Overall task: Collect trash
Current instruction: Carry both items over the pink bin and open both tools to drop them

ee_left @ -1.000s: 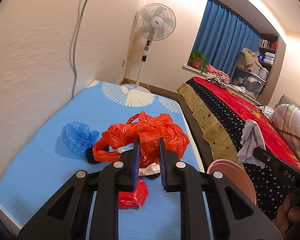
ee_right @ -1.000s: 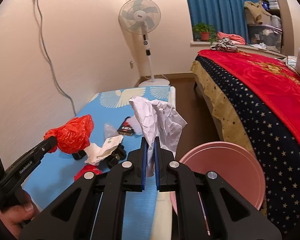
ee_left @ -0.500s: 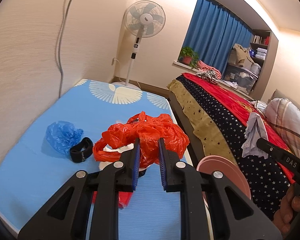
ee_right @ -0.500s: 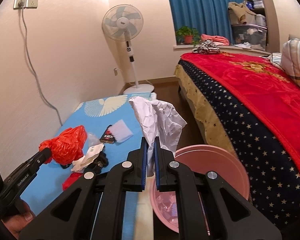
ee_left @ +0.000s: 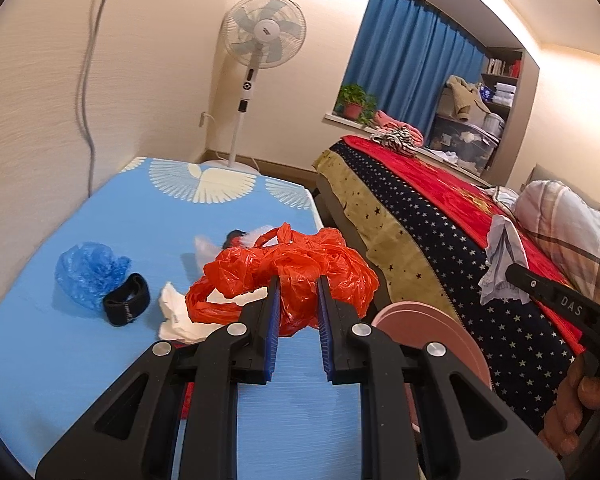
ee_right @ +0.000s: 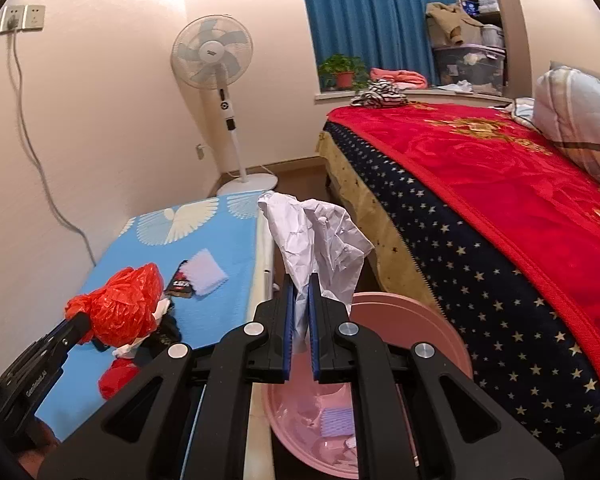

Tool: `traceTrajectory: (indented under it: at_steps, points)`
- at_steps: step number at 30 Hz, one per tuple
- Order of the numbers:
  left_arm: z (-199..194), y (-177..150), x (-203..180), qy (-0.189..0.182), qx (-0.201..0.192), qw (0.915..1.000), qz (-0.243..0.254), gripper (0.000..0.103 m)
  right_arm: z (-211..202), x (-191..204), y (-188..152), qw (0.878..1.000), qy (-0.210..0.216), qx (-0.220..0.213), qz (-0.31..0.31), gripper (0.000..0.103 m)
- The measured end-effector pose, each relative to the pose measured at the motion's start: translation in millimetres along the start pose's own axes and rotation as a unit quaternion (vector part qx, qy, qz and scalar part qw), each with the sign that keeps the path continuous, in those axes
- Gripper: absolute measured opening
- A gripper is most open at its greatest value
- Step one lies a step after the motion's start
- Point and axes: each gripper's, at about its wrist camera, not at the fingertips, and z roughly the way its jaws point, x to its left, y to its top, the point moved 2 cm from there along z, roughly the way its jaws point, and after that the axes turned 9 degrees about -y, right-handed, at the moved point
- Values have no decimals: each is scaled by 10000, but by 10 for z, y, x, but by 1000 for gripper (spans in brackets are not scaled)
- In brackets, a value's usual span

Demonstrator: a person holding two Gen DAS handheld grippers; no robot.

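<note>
My left gripper (ee_left: 298, 286) is shut on a crumpled orange plastic bag (ee_left: 300, 268) and holds it above the blue mat (ee_left: 100, 360); the bag also shows in the right wrist view (ee_right: 120, 308). My right gripper (ee_right: 300, 284) is shut on a crumpled white paper (ee_right: 320, 236) and holds it over the rim of a pink bin (ee_right: 452, 352). The bin (ee_left: 440, 328) stands on the floor between mat and bed, with some trash inside. In the left wrist view the right gripper (ee_left: 512, 270) holds the paper (ee_left: 502, 264).
On the mat lie a blue plastic bag (ee_left: 88, 272), a black band (ee_left: 126, 304), white tissue (ee_left: 176, 316), a red scrap (ee_right: 116, 376), a dark wrapper (ee_right: 180, 282) and a white pad (ee_right: 208, 272). A bed with a red blanket (ee_right: 480, 168) is right; a standing fan (ee_right: 220, 64) is behind.
The right gripper has carried the white paper to the right, over the pink bin. The left gripper with the orange bag has shifted right, toward the mat's edge and the bin.
</note>
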Motion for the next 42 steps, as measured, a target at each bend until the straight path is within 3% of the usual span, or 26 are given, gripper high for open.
traceTrajectory:
  at_steps: [30, 33, 35, 36, 37, 42]
  points:
    - [708, -296, -859, -874, 635, 9926, 553, 17, 200, -520, -44, 9959, -849, 200, 233, 8]
    - [784, -326, -917, -1045, 716, 9903, 576, 18, 227, -557, -53, 9957, -857, 244, 262, 12]
    - [831, -345, -936, -1192, 812, 9880, 561, 25, 243, -595, -56, 9951, -868, 290, 363, 29]
    - [847, -356, -936, -1186, 845, 9877, 569, 38, 243, -601, -53, 9949, -884, 274, 404, 42]
    - [849, -364, -916, -1160, 845, 9881, 549, 42, 232, -615, -51, 9945, -915, 247, 447, 47]
    - [817, -347, -771, -1063, 821, 9902, 381, 42, 240, -586, -57, 9943, -916, 232, 493, 47]
